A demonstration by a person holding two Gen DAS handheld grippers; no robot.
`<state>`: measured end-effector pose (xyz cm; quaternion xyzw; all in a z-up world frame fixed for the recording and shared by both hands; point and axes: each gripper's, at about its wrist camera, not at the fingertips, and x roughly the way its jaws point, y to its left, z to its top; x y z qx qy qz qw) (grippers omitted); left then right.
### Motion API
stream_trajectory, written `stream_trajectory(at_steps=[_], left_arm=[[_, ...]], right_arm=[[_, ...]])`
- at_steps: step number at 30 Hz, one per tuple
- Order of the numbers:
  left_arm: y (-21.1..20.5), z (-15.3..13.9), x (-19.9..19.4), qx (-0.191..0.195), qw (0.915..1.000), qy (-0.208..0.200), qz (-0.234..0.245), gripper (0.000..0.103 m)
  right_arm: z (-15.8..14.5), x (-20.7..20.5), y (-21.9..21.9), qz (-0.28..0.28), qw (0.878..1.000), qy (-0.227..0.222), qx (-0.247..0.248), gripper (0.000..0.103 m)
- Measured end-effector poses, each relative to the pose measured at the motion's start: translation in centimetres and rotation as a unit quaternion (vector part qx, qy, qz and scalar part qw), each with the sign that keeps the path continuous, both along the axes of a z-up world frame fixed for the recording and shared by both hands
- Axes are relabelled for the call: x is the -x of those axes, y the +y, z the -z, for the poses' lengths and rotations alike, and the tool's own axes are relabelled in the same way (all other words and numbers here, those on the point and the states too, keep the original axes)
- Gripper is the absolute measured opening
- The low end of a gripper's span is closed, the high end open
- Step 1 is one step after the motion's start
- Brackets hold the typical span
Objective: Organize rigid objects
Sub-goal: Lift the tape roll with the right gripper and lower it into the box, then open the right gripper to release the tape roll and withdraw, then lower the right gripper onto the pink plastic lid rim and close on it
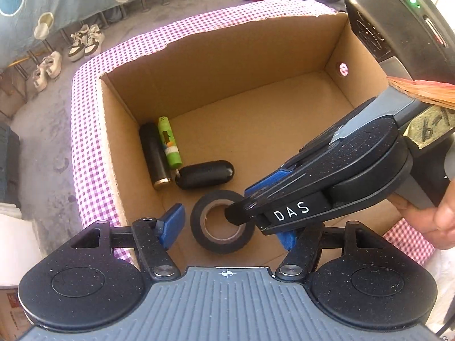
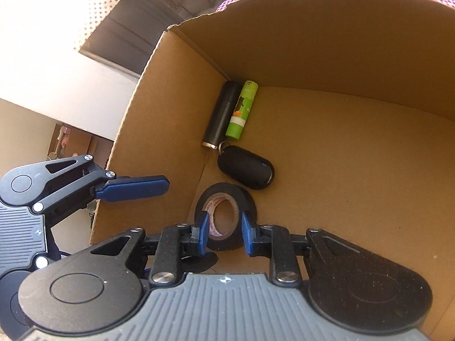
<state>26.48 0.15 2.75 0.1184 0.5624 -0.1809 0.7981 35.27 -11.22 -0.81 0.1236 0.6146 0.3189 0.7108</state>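
**Tape roll being set down in the box**

Left wrist view: checked cloth covers the table (image 1: 85,130) beneath the cardboard box (image 1: 216,65). The tape roll (image 1: 222,221) lies flat on the box floor; the left gripper (image 1: 230,227) hovers above, fingers spread apart.

Right wrist view: the right gripper (image 2: 222,231) is angled steeply down, fingers apart astride the roll (image 2: 226,218); whether the pads touch it cannot be told. A straight lift out is advised, so the key fob (image 2: 246,167) stays undisturbed.

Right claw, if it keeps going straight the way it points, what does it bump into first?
Most likely the black tape roll. The right claw is open, with its blue fingers on either side of the roll, which lies flat on the floor of the cardboard box.
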Motion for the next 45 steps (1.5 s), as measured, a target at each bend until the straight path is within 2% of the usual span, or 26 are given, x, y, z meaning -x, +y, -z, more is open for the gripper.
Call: stream_trajectory(at_steps=[5,10,13,16,20,23,25,27,30,35,39,40,42,45], left_arm=[[0.5,-1.4,0.7,0.015,0.9996,-0.023,-0.001,0.068],[1.6,-4.3,3.0,0.053,0.9963,-0.066,-0.010,0.071],[2.7,-6.3,5.4,0.083,0.9911,-0.102,-0.017,0.074],[4.1,-7.6,8.4,0.125,0.9803,-0.147,-0.042,0.074],[5.3,-7.2,12.1,0.180,0.9677,-0.162,-0.071,0.075],[5.6,-6.0,14.4,0.204,0.9624,-0.157,-0.085,0.076],[5.6,-4.9,15.6,0.209,0.9621,-0.150,-0.089,0.076],[5.3,-3.8,16.6,0.199,0.9649,-0.145,-0.090,0.076],[4.2,-2.2,17.8,0.159,0.9726,-0.145,-0.087,0.076],[2.4,0.6,18.8,0.107,0.9838,-0.125,-0.072,0.076],[1.4,2.2,19.7,0.054,0.9882,-0.134,-0.053,0.077],[1.3,2.5,19.8,0.047,0.9887,-0.134,-0.048,0.078],[1.2,3.1,19.6,0.042,0.9895,-0.131,-0.044,0.079],[1.0,3.9,19.7,0.043,0.9906,-0.124,-0.040,0.079]], right_arm=[[-1.4,0.5,-0.9,0.016,0.999,-0.010,-0.028,0.027],[-5.1,2.9,-4.3,0.049,0.995,-0.051,-0.076,0.027],[-7.6,6.0,-7.1,0.071,0.988,-0.091,-0.103,0.027],[-9.4,9.9,-10.0,0.090,0.978,-0.139,-0.124,0.028],[-9.7,15.8,-12.8,0.127,0.965,-0.191,-0.126,0.028],[-8.7,20.0,-14.0,0.150,0.958,-0.210,-0.122,0.028],[-7.6,22.2,-14.3,0.162,0.957,-0.213,-0.116,0.028],[-6.2,23.9,-14.2,0.173,0.957,-0.206,-0.111,0.028],[-3.8,25.3,-13.4,0.182,0.960,-0.184,-0.106,0.028],[-0.7,25.6,-11.4,0.187,0.966,-0.153,-0.090,0.028],[0.4,25.7,-9.6,0.167,0.973,-0.146,-0.068,0.029],[0.7,25.8,-9.1,0.164,0.974,-0.144,-0.065,0.031],[1.1,25.6,-8.1,0.160,0.975,-0.140,-0.059,0.046],[1.3,25.3,-6.9,0.149,0.977,-0.145,-0.048,0.047]])
